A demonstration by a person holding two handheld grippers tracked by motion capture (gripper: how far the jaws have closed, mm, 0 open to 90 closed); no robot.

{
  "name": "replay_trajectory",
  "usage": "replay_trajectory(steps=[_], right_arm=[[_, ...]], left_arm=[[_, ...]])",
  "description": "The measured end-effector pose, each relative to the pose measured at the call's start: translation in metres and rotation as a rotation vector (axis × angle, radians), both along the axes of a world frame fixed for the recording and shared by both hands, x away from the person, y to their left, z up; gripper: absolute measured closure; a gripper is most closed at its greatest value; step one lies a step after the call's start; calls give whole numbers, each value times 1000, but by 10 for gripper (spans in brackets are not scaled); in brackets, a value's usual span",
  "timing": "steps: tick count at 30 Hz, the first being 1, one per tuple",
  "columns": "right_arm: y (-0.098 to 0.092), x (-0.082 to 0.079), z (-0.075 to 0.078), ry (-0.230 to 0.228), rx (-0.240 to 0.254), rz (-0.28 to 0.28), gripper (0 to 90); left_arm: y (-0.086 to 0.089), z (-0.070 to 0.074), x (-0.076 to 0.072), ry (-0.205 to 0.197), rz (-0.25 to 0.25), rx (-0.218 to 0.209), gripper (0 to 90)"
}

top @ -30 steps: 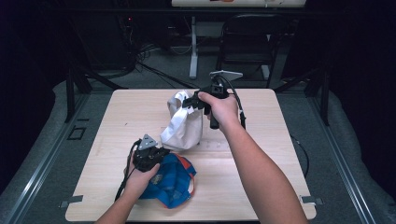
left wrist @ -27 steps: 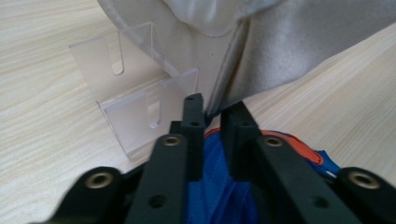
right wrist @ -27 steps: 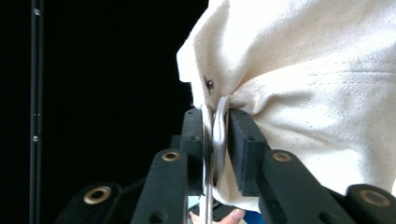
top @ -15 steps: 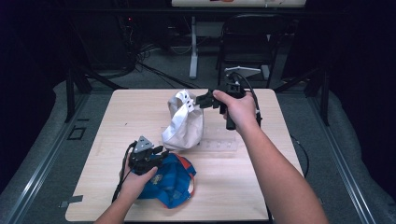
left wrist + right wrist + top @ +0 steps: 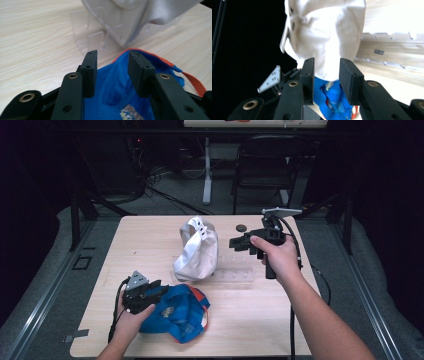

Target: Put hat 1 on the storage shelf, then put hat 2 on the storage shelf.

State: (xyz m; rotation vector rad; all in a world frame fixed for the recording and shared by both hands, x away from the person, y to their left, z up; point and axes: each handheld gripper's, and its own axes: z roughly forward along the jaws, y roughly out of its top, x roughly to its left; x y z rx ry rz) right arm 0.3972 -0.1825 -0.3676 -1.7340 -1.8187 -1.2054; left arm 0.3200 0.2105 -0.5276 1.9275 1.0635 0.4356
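My left gripper (image 5: 159,289) and right gripper (image 5: 239,243) have just been opening, holding nothing (white cap (image 5: 197,251) propped mid-table, blue cap (image 5: 175,312) beside my left), so next I regrip the blue one.

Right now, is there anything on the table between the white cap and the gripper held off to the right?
In the high view, bare tabletop separates the white cap from the right gripper. A clear plastic rack lies just nearer the person.
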Motion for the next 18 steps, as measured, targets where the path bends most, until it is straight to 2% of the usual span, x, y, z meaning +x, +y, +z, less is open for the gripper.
replay_trajectory(steps=[6, 9, 10, 12, 18], right_arm=[[-3, -15, -19, -48, -20, 27, 610], [-2, -20, -32, -49, -20, 28, 592], [-3, -22, -36, -45, -29, 33, 587], [-1, -24, -44, -49, -39, 31, 583], [5, -37, -56, -81, -64, 54, 571]], left_arm=[[9, -6, 3, 21, 28, 4, 589], [10, -8, 3, 10, 34, -1, 580], [11, -7, 2, 21, 33, 4, 580], [13, -6, 2, 16, 41, 4, 580], [17, -5, 3, 18, 55, -6, 569]])
